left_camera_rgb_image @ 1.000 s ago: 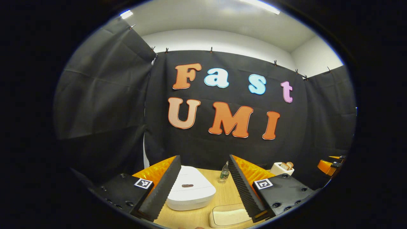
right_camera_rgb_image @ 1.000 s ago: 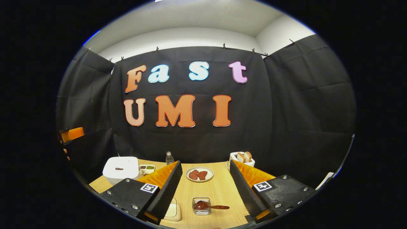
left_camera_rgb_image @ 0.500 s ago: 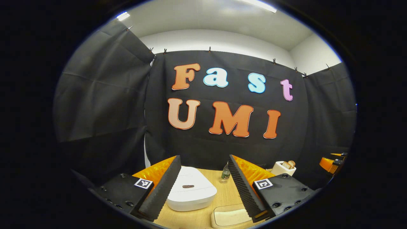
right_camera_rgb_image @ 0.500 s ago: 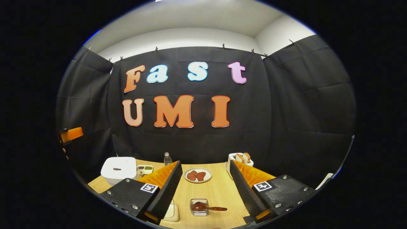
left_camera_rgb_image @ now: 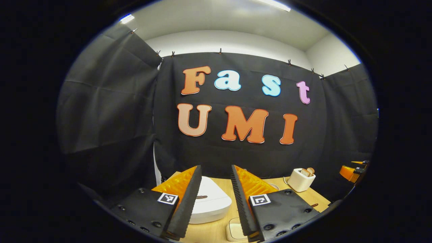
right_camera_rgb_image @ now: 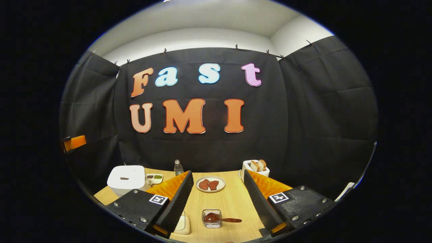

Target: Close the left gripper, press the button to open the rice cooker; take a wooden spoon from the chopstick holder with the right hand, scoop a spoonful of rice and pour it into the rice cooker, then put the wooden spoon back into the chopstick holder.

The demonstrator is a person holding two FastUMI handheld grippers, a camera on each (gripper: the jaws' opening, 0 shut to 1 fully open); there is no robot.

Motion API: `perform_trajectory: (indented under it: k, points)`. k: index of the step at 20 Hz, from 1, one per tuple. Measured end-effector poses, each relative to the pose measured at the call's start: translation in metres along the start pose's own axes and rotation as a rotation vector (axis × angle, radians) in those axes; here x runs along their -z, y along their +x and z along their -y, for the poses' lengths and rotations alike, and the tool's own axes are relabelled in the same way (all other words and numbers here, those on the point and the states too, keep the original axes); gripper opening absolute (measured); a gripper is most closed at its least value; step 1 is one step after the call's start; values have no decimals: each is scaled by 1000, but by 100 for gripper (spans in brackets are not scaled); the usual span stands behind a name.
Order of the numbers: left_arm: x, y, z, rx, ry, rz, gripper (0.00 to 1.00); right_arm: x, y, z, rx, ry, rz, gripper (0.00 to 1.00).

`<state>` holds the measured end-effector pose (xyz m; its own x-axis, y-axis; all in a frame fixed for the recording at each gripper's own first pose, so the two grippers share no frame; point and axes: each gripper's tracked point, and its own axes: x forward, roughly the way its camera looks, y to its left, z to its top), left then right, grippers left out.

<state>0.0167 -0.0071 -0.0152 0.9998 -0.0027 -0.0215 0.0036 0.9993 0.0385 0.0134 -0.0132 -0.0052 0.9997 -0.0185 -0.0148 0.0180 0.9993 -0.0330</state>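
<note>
With my left tool (left_camera_rgb_image: 214,199) narrowed but not closed before the rice cooker (left_camera_rgb_image: 211,202), I must close it fully, then press the button (left_camera_rgb_image: 201,197).

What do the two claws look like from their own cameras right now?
Both look alike. The left claw and the right claw each have two long wedge-shaped fingers with ribbed inner pads and orange latticed backs. Each finger sits on a black block studded with screws and bearing a small square black-and-white marker. No cables or sleeves are visible.
</note>
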Motion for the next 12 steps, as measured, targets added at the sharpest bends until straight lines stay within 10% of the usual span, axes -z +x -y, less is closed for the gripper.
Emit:
perform_trajectory:
  k: [10, 12]
  points:
    - [18, 25, -9, -22, 27, -16, 63, 2, 5, -2, -6, -14, -5, 93]
    - [5, 24, -17, -68, 35, 7, 17, 5, 7, -3, -6, -14, -12, 93]
